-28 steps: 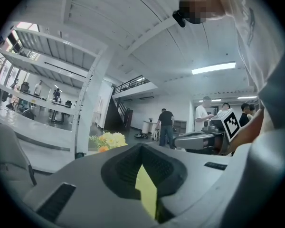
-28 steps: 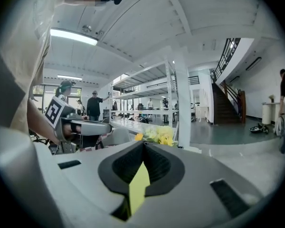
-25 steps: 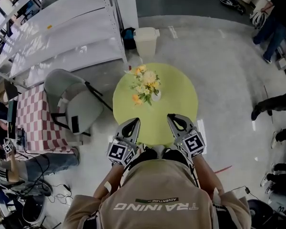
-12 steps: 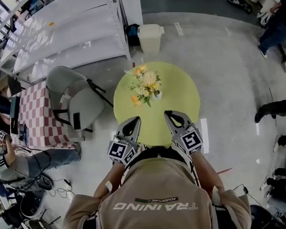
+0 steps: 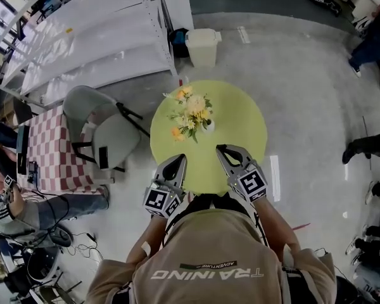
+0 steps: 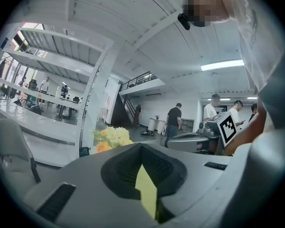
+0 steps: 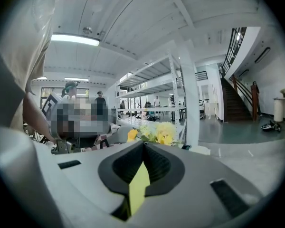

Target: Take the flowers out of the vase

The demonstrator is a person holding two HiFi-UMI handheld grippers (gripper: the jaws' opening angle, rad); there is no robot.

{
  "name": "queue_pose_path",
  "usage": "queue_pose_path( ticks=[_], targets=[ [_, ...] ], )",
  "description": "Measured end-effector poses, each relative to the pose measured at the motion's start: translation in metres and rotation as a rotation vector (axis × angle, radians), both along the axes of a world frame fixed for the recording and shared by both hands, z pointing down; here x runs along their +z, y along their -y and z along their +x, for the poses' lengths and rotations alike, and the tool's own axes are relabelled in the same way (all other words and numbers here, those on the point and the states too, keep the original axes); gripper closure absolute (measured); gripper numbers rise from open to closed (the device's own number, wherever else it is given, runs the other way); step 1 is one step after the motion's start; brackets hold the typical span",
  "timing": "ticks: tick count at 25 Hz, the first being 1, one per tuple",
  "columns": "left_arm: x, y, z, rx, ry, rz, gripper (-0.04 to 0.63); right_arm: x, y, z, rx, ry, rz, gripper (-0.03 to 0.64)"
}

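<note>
Yellow and orange flowers [image 5: 191,109] all stand in the small white vase [image 5: 207,126] on the round green surface [image 5: 240,125], so nothing is done yet: the left claw [image 5: 177,161] and right claw [image 5: 223,150], both closed on nothing, hover well short of the vase, with reaching, gripping and lifting left.

The vase [image 5: 207,126] stands on the bench [image 5: 240,125], a little left of its middle, with the flowers [image 5: 191,109] in it spreading out to the left and toward the far side. The left tool [image 5: 177,161] and right tool [image 5: 223,149] are over the bench's near edge, side by side and apart, both well short of the vase. A chair [image 5: 98,128] stands just left of the bench, and a second bench [image 5: 47,157] lies farther left. Beyond the far edge stands a bin [image 5: 202,46], with shelving [image 5: 88,43] to its left.
</note>
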State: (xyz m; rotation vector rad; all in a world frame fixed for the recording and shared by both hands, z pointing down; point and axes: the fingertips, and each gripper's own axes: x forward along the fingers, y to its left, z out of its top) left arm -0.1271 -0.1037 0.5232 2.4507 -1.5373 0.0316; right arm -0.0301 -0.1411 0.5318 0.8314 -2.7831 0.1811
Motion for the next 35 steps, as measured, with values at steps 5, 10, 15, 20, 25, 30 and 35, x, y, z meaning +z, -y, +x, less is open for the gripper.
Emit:
queue_pose_path(
  ticks=[5, 10, 15, 20, 25, 30, 35],
  targets=[
    [0.003, 0.006, 0.004, 0.002, -0.005, -0.007, 0.584, 0.009, 0.010, -0.001, -0.007, -0.017, -0.009, 0.617],
    [0.002, 0.011, 0.010, 0.012, -0.008, -0.012, 0.584, 0.030, 0.030, -0.003, 0.008, -0.074, -0.010, 0.550],
    [0.007, 0.016, 0.009, 0.006, -0.013, -0.034, 0.584, 0.071, 0.059, -0.019, -0.008, -0.142, -0.038, 0.492],
    [0.011, 0.027, 0.003, -0.014, -0.009, -0.064, 0.584, 0.112, 0.097, -0.036, -0.030, -0.217, -0.059, 0.453],
    [0.018, 0.036, -0.010, -0.035, -0.009, -0.086, 0.584, 0.139, 0.114, -0.051, -0.066, -0.292, -0.062, 0.453],
    [0.028, 0.038, -0.017, -0.039, 0.004, -0.130, 0.585, 0.162, 0.127, -0.060, -0.069, -0.354, -0.073, 0.453],
    [0.031, 0.039, -0.025, -0.054, -0.014, -0.134, 0.585, 0.168, 0.141, -0.072, -0.075, -0.397, -0.067, 0.451]
  ],
)
